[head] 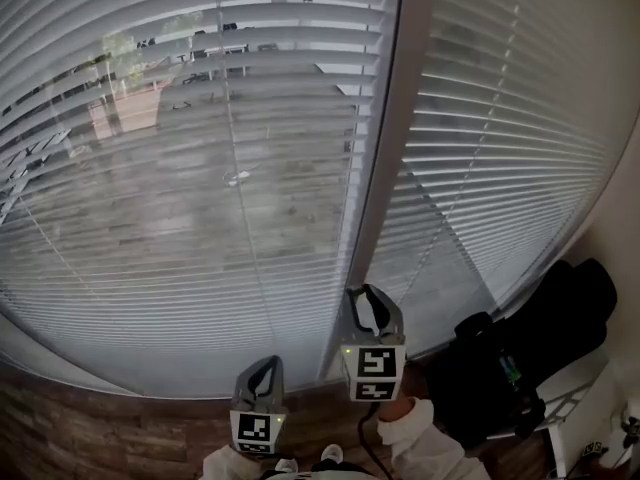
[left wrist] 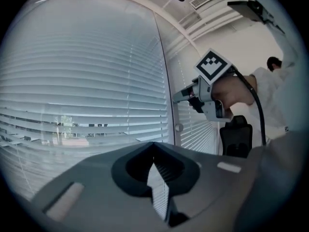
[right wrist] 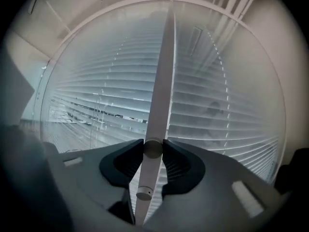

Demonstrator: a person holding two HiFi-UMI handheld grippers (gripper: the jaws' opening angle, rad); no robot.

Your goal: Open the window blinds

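Two sets of white slatted blinds hang side by side, the left blind [head: 200, 168] partly see-through to the yard outside and the right blind [head: 500, 158] denser. A grey post [head: 385, 168] runs between them. In the right gripper view a pale round tilt wand [right wrist: 161, 81] rises between my right gripper's [right wrist: 153, 148] jaws, which are shut on it; its capped lower end [right wrist: 144, 193] sticks out below them. That gripper [head: 372, 303] is held up at the foot of the post. My left gripper [head: 262, 370] stays lower and to the left, shut [left wrist: 153, 146] with nothing in it, short of the left blind.
A black chair with a dark bag [head: 540, 358] stands at the right, close beside my right arm's white sleeve [head: 420, 448]. Wood-pattern floor [head: 100, 438] runs below the window sill. A white wall [head: 620, 218] bounds the right side.
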